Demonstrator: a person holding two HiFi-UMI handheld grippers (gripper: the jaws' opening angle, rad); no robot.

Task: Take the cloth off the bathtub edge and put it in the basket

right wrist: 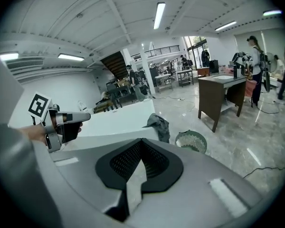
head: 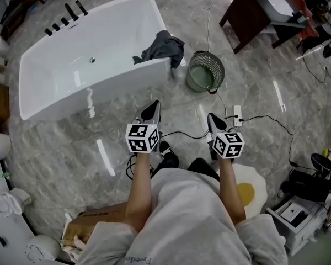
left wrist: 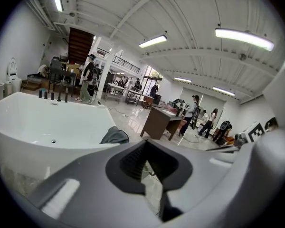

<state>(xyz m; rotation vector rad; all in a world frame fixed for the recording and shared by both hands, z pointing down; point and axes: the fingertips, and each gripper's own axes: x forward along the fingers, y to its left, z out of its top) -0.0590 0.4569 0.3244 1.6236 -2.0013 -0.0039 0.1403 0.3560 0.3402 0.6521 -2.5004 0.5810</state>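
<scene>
I had left forearm (head: 137, 197) and right forearm (head: 230, 195) bare and stretched out ahead of the torso, roughly parallel. Left gripper (head: 151, 110) and right gripper (head: 213, 121) sat side by side with a clear gap between them, both pointing forward and tilted somewhat down, the left tip slightly further out in the head view. Jaws were together on both, pad against pad.

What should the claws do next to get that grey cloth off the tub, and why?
Probably reach the left claw forward toward the cloth, opening it on the way. The cloth hangs over the corner of the bathtub, beside the basket. That claw is shut and empty, well short of the cloth, and looks like the nearer one.
</scene>
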